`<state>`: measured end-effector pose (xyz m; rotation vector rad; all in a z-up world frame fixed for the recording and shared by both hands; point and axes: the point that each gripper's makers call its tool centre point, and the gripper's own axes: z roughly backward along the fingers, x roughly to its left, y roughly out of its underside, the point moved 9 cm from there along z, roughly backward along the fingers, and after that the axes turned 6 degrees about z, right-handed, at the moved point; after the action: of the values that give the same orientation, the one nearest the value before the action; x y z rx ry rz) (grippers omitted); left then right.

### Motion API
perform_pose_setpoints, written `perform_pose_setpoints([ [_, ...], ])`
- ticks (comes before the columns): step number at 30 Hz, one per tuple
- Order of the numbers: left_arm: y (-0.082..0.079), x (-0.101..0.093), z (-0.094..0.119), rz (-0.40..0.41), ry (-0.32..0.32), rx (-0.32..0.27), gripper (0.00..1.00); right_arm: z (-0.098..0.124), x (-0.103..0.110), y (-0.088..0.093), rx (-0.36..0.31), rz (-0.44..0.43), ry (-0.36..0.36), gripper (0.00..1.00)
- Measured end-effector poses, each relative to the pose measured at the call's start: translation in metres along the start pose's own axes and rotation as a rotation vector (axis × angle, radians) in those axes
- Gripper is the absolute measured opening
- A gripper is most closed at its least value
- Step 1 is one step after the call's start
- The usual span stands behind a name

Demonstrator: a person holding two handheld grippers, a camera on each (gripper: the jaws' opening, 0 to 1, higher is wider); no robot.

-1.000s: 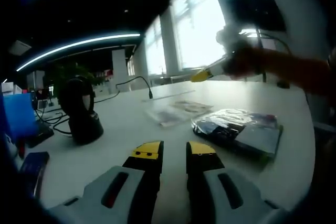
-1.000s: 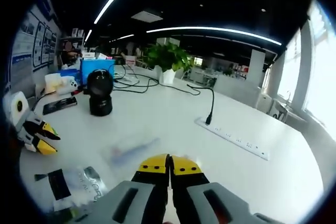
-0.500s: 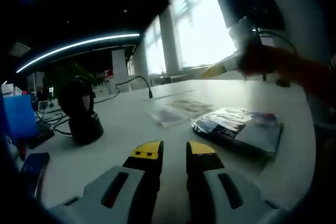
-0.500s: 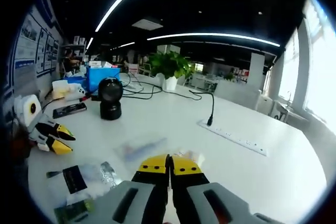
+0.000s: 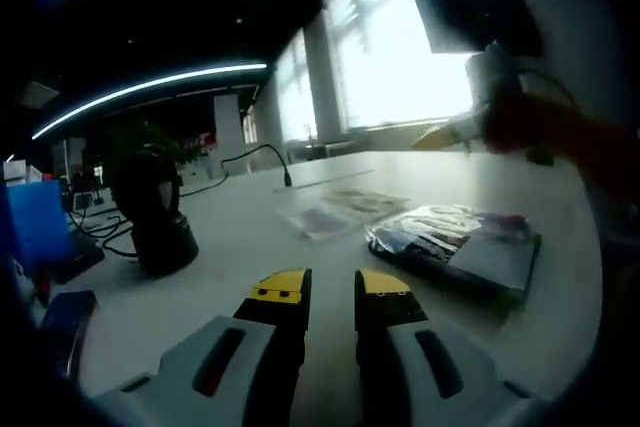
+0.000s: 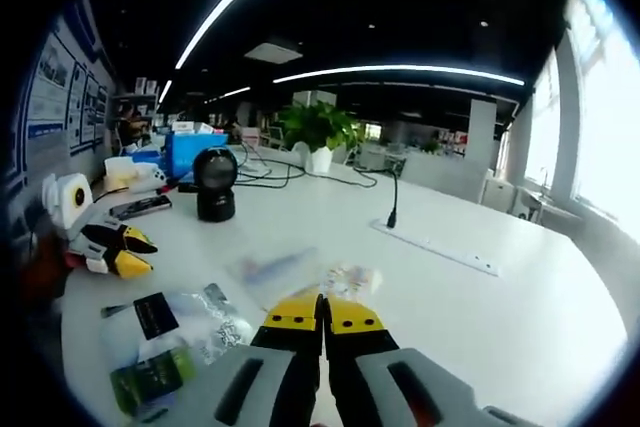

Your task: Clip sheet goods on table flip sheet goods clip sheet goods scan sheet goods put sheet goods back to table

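We count three sheet packets on the white table (image 6: 520, 317): one dark glossy packet (image 5: 455, 247) and two pale, blurred ones (image 5: 345, 212) beyond it. One black scanner (image 5: 150, 212) stands apart from them. Our left gripper (image 5: 330, 292) hangs with jaws spread, holding nothing. Our right gripper (image 6: 322, 313) has its jaws pressed together, empty. The pale packets' print is unreadable.
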<state>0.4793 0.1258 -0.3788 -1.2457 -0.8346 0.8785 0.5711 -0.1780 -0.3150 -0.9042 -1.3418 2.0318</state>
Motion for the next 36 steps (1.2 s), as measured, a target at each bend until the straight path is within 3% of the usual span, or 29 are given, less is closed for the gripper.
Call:
perform_pose_setpoints([
  [36, 0.000, 0.001, 0.000, 0.010, -0.003, -0.006, 0.11, 0.055, 0.017, 0.038, -0.066, -0.049, 0.026, 0.00],
])
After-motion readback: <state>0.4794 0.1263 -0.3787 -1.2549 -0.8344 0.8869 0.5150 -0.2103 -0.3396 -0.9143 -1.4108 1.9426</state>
